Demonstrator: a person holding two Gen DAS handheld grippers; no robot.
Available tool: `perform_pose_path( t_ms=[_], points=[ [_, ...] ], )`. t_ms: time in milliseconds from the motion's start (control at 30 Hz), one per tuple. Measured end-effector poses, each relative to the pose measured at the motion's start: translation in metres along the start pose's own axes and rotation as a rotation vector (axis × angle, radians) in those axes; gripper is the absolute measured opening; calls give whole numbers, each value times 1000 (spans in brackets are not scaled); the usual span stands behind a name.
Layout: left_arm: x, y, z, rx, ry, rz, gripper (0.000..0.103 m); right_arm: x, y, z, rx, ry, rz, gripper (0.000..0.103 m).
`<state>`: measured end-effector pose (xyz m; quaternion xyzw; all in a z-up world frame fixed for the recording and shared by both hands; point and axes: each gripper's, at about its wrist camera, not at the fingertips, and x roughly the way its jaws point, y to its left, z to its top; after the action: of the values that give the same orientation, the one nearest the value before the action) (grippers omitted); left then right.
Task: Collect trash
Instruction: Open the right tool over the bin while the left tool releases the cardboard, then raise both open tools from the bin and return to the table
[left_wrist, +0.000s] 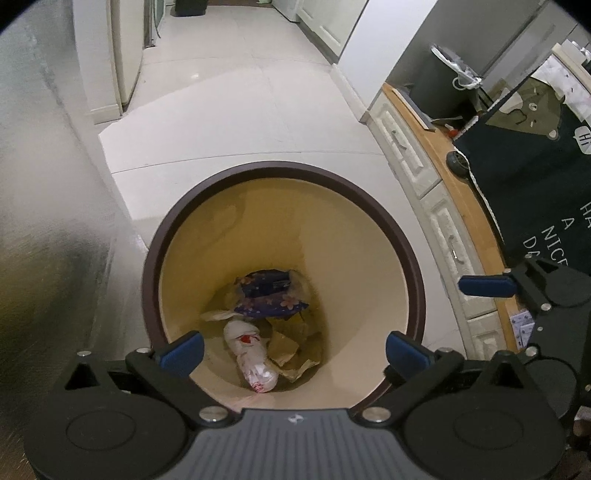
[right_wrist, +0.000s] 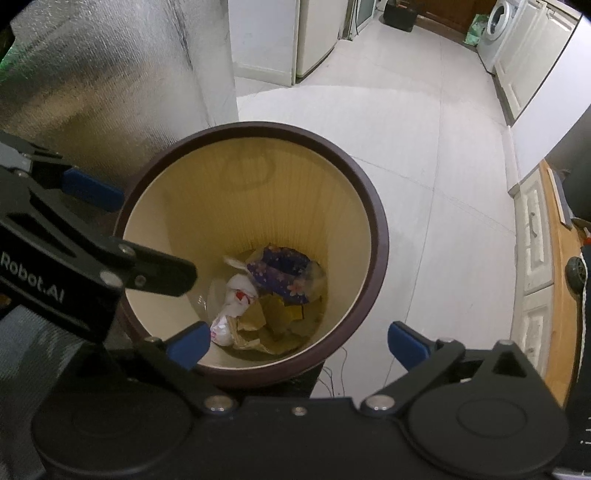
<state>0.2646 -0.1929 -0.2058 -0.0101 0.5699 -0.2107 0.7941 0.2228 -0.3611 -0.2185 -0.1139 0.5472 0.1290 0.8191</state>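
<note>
A round trash bin (left_wrist: 284, 170) with a dark brown rim and cream inside stands on the pale floor; it also shows in the right wrist view (right_wrist: 380, 236). At its bottom lie a crumpled white wrapper (left_wrist: 251, 354), a blue flowered packet (left_wrist: 266, 295) and brown paper scraps (left_wrist: 291, 343); the same wrapper (right_wrist: 236, 295), packet (right_wrist: 284, 273) and scraps (right_wrist: 269, 321) show in the right wrist view. My left gripper (left_wrist: 293, 350) is open and empty above the bin mouth. My right gripper (right_wrist: 299, 341) is open and empty over the bin's near rim. The left gripper's fingers (right_wrist: 92, 190) show at the left there.
A silver foil-covered wall (right_wrist: 110, 92) stands left of the bin. A white cabinet with drawers (left_wrist: 436, 206) and a wooden top (left_wrist: 476, 206) runs along the right, with a dark mat (left_wrist: 528, 173) and a dark bucket (left_wrist: 443, 85). Open tiled floor (left_wrist: 240, 110) stretches beyond.
</note>
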Motion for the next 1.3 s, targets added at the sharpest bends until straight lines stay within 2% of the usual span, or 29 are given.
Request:
perform_pose_path(
  t_ms=[300,733,1000,1300],
  points=[
    [-21,15,-13,-26,-28,58,103,-13,1,-7,24,-12,-20,103],
    [-51,20,-43,-19,-72,137,103,-50,3,-18,86,-79,-35,103],
    [-69,14,-56,5,-97,155,103,-72,5,-29,128,-118,-45,103],
    [-105,1,-68,29,-184,149,103,-104,8,-43,163,-191,-62,103]
  ],
)
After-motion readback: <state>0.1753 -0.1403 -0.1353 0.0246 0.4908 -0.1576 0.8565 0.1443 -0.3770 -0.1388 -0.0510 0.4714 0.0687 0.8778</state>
